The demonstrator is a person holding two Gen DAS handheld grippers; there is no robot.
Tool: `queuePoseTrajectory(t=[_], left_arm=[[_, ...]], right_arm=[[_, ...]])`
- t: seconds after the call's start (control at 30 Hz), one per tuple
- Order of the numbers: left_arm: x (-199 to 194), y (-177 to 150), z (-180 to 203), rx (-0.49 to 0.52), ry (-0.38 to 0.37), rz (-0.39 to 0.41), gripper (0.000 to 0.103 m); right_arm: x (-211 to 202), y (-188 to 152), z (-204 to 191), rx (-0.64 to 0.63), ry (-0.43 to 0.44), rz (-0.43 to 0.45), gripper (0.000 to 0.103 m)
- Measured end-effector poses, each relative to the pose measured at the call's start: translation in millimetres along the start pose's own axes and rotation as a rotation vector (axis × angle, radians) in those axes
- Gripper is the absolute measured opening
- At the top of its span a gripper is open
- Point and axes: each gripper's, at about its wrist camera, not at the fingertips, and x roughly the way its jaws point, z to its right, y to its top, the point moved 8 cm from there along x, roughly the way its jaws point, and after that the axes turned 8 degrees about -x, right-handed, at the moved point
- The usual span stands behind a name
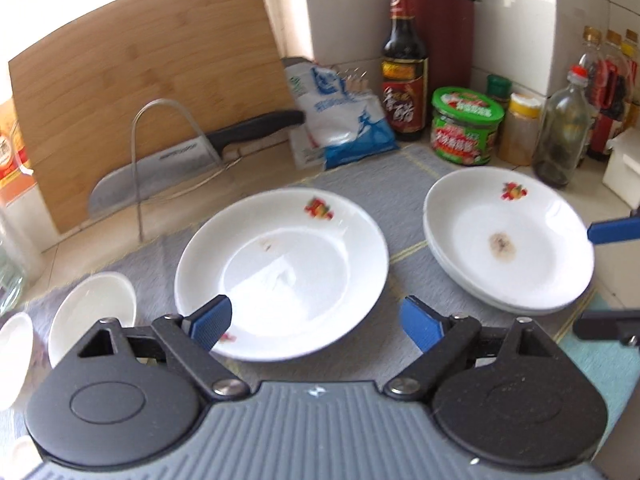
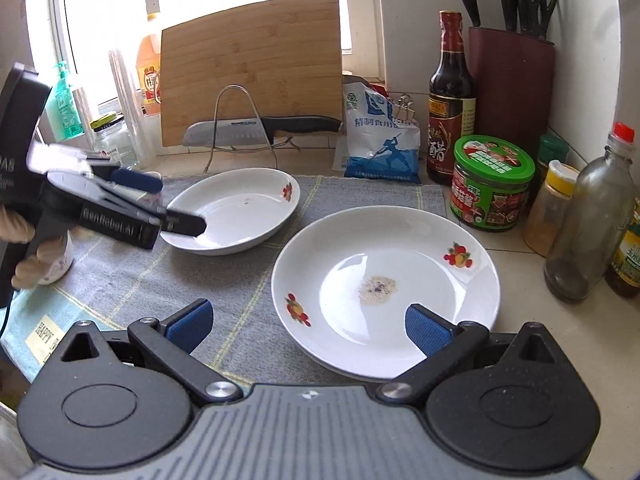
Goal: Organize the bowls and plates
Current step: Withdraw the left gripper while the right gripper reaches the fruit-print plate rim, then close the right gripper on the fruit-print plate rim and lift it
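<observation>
A single white plate [image 1: 280,272] with a fruit decal lies on the grey mat; it also shows in the right wrist view [image 2: 236,208]. To its right stands a stack of white plates [image 1: 508,240], stained in the middle, also in the right wrist view [image 2: 384,288]. Small white bowls [image 1: 94,312] sit at the left. My left gripper [image 1: 316,324] is open and empty, with its left finger over the single plate's near rim. My right gripper [image 2: 310,326] is open and empty at the stack's near rim, its right finger over the plate.
A bamboo cutting board [image 2: 252,64] and a knife [image 2: 260,128] in a wire rack stand at the back. A salt bag [image 2: 380,140], vinegar bottle [image 2: 450,100], green jar [image 2: 492,184], knife block [image 2: 512,88] and bottles [image 2: 588,216] crowd the back right.
</observation>
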Motion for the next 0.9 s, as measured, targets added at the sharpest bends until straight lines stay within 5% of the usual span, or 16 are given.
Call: queuePoseTrajectory(t=[0.37, 0.9], left_arm=[[26.7, -50.6, -41.3, -0.111, -0.008, -0.039, 0.091], [61.4, -34.1, -37.7, -0.098, -0.051, -0.023, 0.103]], right_arm=[[25.6, 35.5, -35.0, 0.027, -0.026, -0.063, 0.103], [87.6, 72.1, -22.1, -0.007, 0.068, -0.115, 0.103]])
